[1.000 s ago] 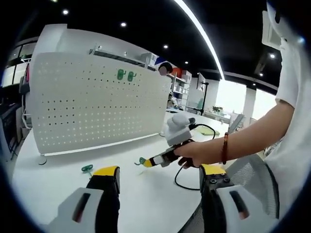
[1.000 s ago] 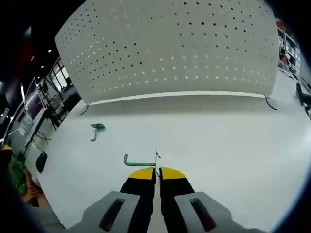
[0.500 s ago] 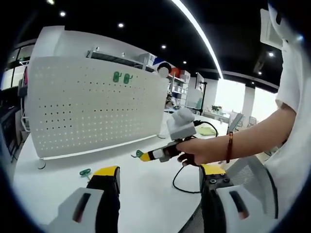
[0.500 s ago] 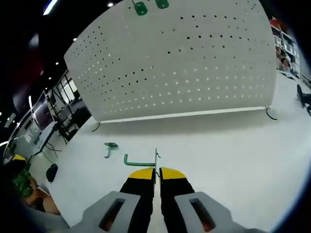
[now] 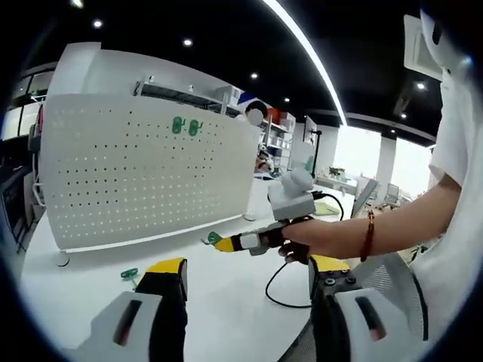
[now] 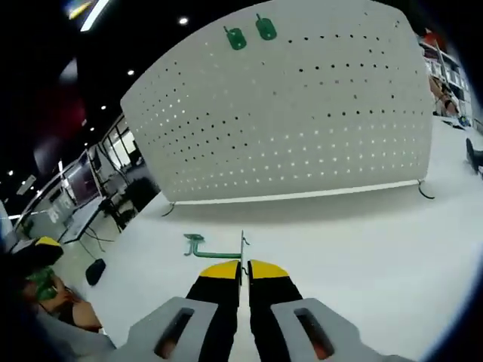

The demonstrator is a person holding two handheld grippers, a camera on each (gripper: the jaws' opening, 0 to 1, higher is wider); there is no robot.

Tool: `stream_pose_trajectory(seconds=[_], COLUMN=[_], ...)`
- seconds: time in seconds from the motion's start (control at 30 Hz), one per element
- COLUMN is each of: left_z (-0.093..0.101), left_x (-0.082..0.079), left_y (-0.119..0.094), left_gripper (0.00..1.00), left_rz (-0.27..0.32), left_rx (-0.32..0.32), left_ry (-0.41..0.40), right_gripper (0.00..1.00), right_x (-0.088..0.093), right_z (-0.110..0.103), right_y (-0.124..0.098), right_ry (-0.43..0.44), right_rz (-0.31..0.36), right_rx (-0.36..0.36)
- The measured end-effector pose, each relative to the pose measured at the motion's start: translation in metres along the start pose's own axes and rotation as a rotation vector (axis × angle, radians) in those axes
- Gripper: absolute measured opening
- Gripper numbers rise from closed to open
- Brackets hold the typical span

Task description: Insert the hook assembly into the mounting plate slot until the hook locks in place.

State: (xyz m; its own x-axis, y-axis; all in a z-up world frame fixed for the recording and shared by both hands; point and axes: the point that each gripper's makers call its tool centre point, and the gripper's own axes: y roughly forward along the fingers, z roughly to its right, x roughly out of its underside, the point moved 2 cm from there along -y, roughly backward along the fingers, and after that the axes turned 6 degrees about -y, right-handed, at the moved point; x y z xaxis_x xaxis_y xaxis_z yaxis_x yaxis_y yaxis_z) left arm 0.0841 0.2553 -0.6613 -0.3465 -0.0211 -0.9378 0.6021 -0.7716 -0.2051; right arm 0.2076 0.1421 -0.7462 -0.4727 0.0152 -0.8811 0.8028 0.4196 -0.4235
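Note:
A white pegboard [image 5: 143, 181] stands upright on the white table [image 5: 226, 317], with two green hooks [image 5: 185, 126] mounted near its top edge. My right gripper [image 5: 226, 243] comes in from the right, held by a person's hand above the table, shut on a green hook [image 5: 213, 237]. In the right gripper view the right gripper [image 6: 243, 265] is shut on that green hook [image 6: 219, 255], which sticks out to the left, facing the pegboard [image 6: 317, 136] and its mounted hooks [image 6: 235, 38]. My left gripper [image 5: 247, 265] stands open, holding nothing. A loose green hook [image 5: 130, 274] lies on the table.
A black cable [image 5: 281, 290] trails from the right gripper across the table. The pegboard rests on small feet [image 6: 424, 191] at its ends. Shelves and office furniture [image 5: 283, 132] stand behind the board. The person's arm [image 5: 392, 226] crosses the right side.
The right gripper has risen and moved toward the pegboard with the green hook still in it. Its view has tilted up, bringing the two mounted hooks into sight. The left gripper stays open.

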Motion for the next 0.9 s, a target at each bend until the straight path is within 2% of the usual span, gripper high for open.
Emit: stream_pose_trajectory(seconds=[0.2,0.43,0.53,0.6,0.7,0.8,0.9], left_z=[0.001,0.002,0.003,0.004,0.006,0.009,0.009], left_x=[-0.002,-0.005,-0.010,-0.013,-0.018,-0.026,-0.029], left_y=[0.001,0.002,0.002,0.002,0.001,0.001,0.002], left_gripper=[0.66,0.64,0.63,0.63,0.62,0.61,0.59], left_rz=[0.012,0.026,0.050,0.067,0.079,0.121,0.136], left_rx=[-0.012,-0.017,-0.018,-0.017,-0.022,-0.019,-0.019], left_ry=[-0.015,-0.049,-0.070,-0.081,-0.095,-0.124,-0.154], right_gripper=[0.02,0.02,0.02,0.02,0.02,0.02,0.02], right_x=[-0.012,-0.026,-0.030,-0.035,-0.040,-0.044,-0.048], right_z=[-0.011,-0.026,-0.033,-0.039,-0.042,-0.050,-0.056], right_y=[-0.009,-0.023,-0.028,-0.033,-0.041,-0.047,-0.052], right_ry=[-0.063,-0.063,-0.083,-0.104,-0.154,-0.156,-0.161], right_rz=[0.058,0.137,0.161,0.201,0.233,0.250,0.267], right_rx=[-0.042,-0.091,-0.110,-0.131,-0.117,-0.145,-0.172])
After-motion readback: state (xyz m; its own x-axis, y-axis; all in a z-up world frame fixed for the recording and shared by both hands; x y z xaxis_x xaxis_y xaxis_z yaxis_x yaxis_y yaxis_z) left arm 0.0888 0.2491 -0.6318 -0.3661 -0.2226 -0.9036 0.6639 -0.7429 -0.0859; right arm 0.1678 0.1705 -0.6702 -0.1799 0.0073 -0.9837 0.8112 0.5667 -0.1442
